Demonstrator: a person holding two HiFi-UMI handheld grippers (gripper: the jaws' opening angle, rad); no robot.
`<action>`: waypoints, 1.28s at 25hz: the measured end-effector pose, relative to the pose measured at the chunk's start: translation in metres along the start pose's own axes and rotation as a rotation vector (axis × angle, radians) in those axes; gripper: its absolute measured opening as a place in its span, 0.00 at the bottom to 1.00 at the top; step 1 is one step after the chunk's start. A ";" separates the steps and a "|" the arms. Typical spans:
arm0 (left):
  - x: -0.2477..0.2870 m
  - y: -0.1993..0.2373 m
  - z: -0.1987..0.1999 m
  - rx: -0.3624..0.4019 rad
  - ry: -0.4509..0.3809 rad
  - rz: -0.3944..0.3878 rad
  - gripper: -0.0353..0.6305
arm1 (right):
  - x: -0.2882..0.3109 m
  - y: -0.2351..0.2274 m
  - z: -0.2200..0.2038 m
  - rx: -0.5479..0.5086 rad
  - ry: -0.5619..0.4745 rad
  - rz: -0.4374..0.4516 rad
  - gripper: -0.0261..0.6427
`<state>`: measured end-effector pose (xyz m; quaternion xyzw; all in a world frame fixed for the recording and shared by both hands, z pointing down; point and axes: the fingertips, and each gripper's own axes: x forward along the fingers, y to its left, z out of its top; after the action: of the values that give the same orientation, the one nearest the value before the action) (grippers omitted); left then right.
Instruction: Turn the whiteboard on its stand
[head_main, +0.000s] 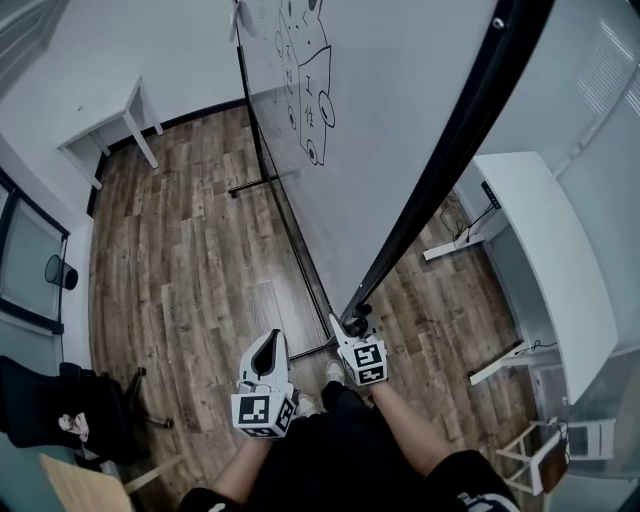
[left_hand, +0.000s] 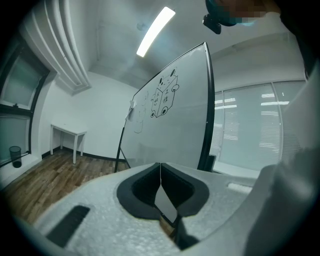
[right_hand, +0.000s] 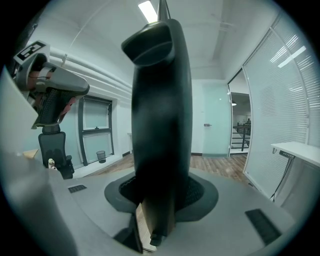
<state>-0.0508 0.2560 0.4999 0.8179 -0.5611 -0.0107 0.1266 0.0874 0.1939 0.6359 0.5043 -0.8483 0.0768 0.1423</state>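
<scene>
The whiteboard (head_main: 380, 120) stands tilted on its black stand (head_main: 262, 150), with drawings near its far end. Its black frame edge (head_main: 450, 150) runs down towards me. My right gripper (head_main: 352, 325) is shut on the lower end of that edge; in the right gripper view the dark frame (right_hand: 160, 125) fills the space between the jaws of the right gripper (right_hand: 157, 200). My left gripper (head_main: 268, 352) hovers to the left, apart from the board, shut with nothing held. In the left gripper view the left gripper (left_hand: 160, 172) points at the whiteboard (left_hand: 170, 125), its pads meeting.
A small white table (head_main: 105, 125) stands at the back left wall. A long white desk (head_main: 550, 260) runs along the right. An office chair (head_main: 60, 410) sits at the lower left, a bin (head_main: 62, 272) by the window. Wooden floor (head_main: 190, 270) lies left of the board.
</scene>
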 end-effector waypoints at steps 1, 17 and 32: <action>0.000 -0.001 -0.001 0.000 0.002 -0.002 0.08 | -0.002 0.001 -0.001 0.003 -0.002 0.004 0.28; 0.005 -0.004 -0.001 0.006 -0.003 0.005 0.08 | -0.013 0.003 -0.008 0.019 -0.010 0.025 0.28; 0.004 -0.016 0.003 -0.012 -0.008 -0.011 0.08 | -0.069 0.001 0.002 0.132 0.053 -0.044 0.32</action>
<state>-0.0353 0.2573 0.4940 0.8202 -0.5570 -0.0183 0.1293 0.1175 0.2516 0.6124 0.5287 -0.8261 0.1427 0.1328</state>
